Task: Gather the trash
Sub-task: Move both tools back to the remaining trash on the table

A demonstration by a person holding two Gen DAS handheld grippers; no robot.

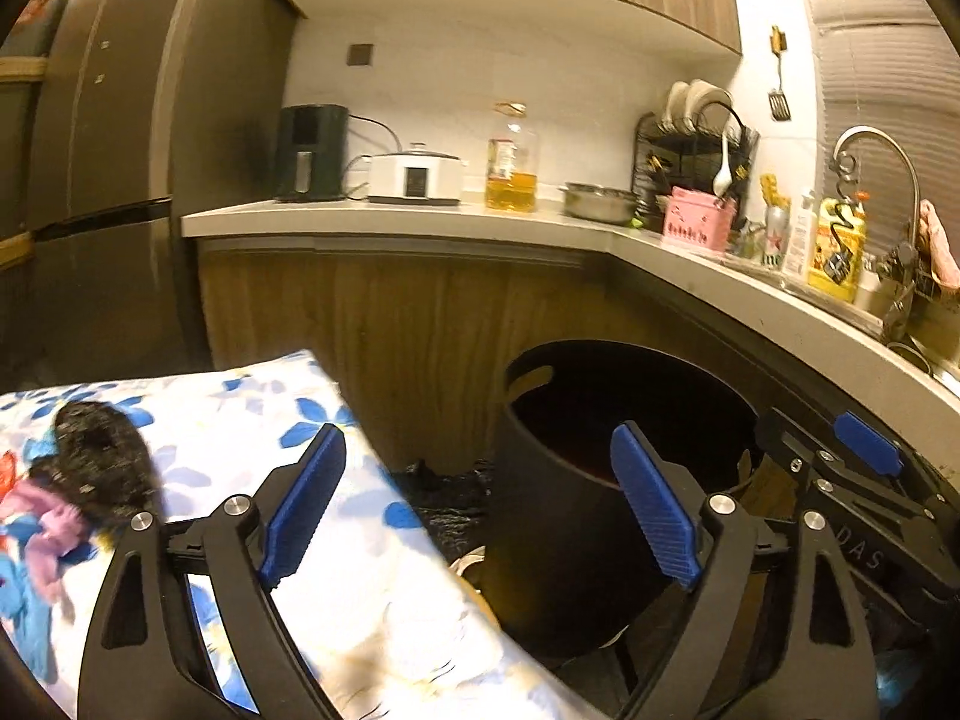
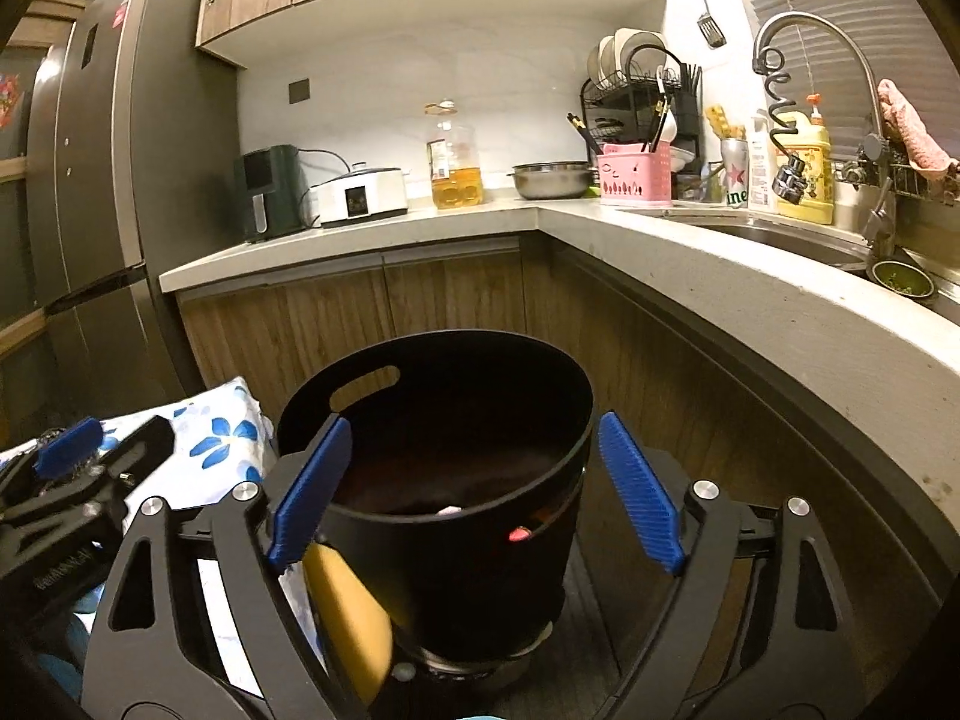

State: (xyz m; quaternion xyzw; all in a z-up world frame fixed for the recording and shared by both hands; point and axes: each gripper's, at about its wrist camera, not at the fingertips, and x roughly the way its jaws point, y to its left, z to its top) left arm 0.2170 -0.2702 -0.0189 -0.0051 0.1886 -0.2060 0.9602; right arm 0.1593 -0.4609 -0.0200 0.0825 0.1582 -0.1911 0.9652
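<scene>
left gripper (image 1: 483,504) hangs spread and empty between the floral cloth (image 1: 252,456) and the black bin (image 1: 600,480). right gripper (image 2: 474,489) gapes empty around the bin (image 2: 456,480), scraps inside; dark trash (image 1: 99,456) likely remains.

The bin (image 2: 456,480) stands on the floor before the corner cabinets, with the cloth-covered table (image 2: 210,450) just to its left. Behind, on the counter (image 2: 360,240), sit appliances, and the sink (image 2: 780,234) lies right.
</scene>
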